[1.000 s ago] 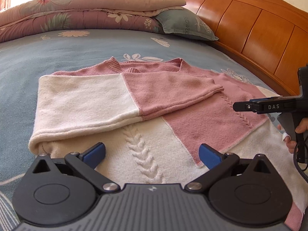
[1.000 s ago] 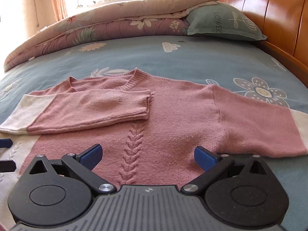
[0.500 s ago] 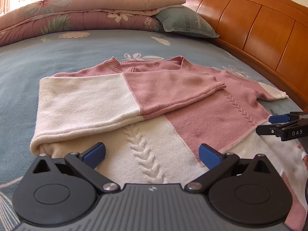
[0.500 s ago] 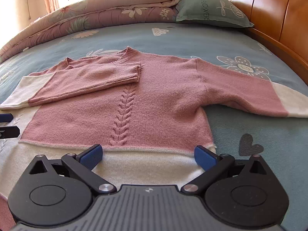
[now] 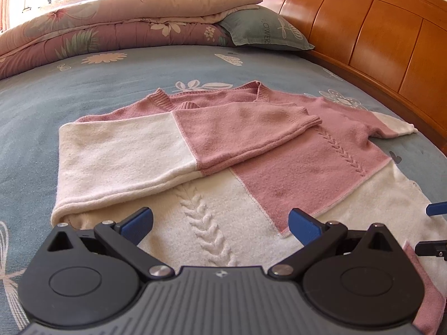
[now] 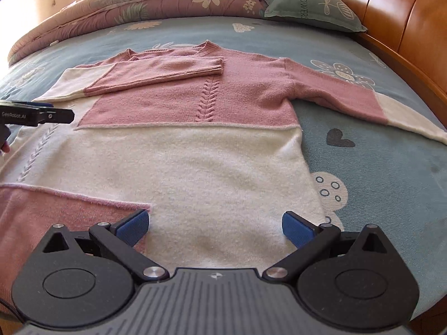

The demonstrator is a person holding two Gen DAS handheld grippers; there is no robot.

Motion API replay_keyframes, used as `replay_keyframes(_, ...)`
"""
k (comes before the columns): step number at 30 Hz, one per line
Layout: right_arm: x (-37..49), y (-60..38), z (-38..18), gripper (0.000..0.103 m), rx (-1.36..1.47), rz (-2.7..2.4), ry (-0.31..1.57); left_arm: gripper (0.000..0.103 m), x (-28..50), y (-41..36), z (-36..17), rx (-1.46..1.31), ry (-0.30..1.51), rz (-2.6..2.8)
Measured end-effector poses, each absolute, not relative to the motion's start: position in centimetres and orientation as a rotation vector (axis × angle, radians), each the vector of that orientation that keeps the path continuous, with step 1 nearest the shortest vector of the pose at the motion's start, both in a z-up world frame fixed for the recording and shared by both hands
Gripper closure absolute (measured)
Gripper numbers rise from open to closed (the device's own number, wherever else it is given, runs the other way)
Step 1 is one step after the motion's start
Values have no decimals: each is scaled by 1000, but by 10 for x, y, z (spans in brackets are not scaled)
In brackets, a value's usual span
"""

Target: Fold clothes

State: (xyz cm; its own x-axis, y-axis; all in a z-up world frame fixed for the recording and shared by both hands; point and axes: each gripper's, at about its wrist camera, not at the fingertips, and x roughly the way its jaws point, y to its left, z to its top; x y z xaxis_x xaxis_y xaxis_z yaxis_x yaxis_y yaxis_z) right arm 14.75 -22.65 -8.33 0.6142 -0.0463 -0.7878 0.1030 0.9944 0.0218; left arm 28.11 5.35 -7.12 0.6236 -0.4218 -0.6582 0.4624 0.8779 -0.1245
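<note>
Left gripper [image 5: 220, 223]: jaws set wide apart, holding nothing; blue pads [image 5: 138, 222] on black linkage arms, hovering above the cream lower panel of the sweater [image 5: 301, 164]; its side profile enters the right wrist view at the left margin, and a fingertip shows below it.

Sweater: soft fuzzy knit, pink upper body and cream lower body, lying flat and face up on the bed sheet [image 5: 33, 103]; a raised cable braid runs down the centre front; ribbed V-shaped neckline [image 6: 208, 48] at the far end; a pink block at the near hem.

Left sleeve [image 5: 167, 145]: folded across the chest, cream at the shoulder half, pink toward the ribbed cuff, the cuff resting beside the cable braid.

Right sleeve [image 6: 349, 97]: spread outward on the sheet toward the wooden headboard [image 6: 413, 28], pink then cream at the end.

Right gripper [image 6: 215, 224]: jaws likewise wide apart and empty, over the cream panel near the hem.

Sheet: smooth blue cotton printed with flowers, clouds and a dark heart; a folded floral quilt [image 6: 139, 2] and a grey-green pillow [image 6: 313, 8] lie at the far edge; headboard of glossy orange panelled wood.
</note>
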Motion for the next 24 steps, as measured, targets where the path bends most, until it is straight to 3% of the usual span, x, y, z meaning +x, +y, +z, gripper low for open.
replay_keyframes(7, 140, -204, -74, 0, 26, -74, 924, 1, 270, 44, -66, 180, 711, -521)
replay_keyframes(21, 107, -134, -73, 0, -148, 190, 1014, 1, 264, 44, -53, 160, 674, -572)
replay_keyframes(24, 108, -122, -66, 0, -172, 210, 963, 1, 263, 43, -52, 161, 672, -569)
